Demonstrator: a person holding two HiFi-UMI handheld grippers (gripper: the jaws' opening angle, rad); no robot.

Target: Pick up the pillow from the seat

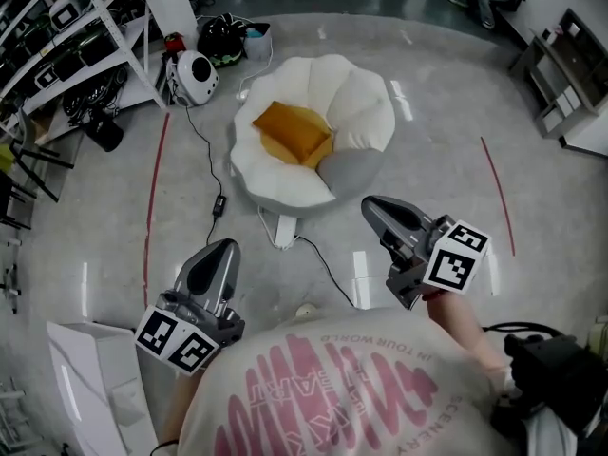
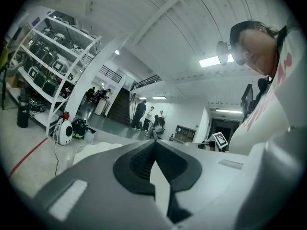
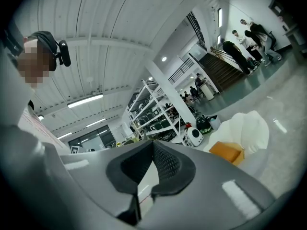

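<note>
On seat (image 1: 356,93), orange pillow (image 1: 294,133), apparently slanted

The right tongs (image 3: 153,143) are closed, tips together with nothing between them. At four o'clock the orange pillow (image 3: 227,152) lies in the white petal-shaped seat (image 3: 252,123). A shelving rack (image 3: 156,110) stands beyond the tips, toward twelve.

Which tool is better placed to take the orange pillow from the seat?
Right, probably. The right tool is nearer the orange pillow on the white seat; the left tool is farther back. Both are shut.
</note>
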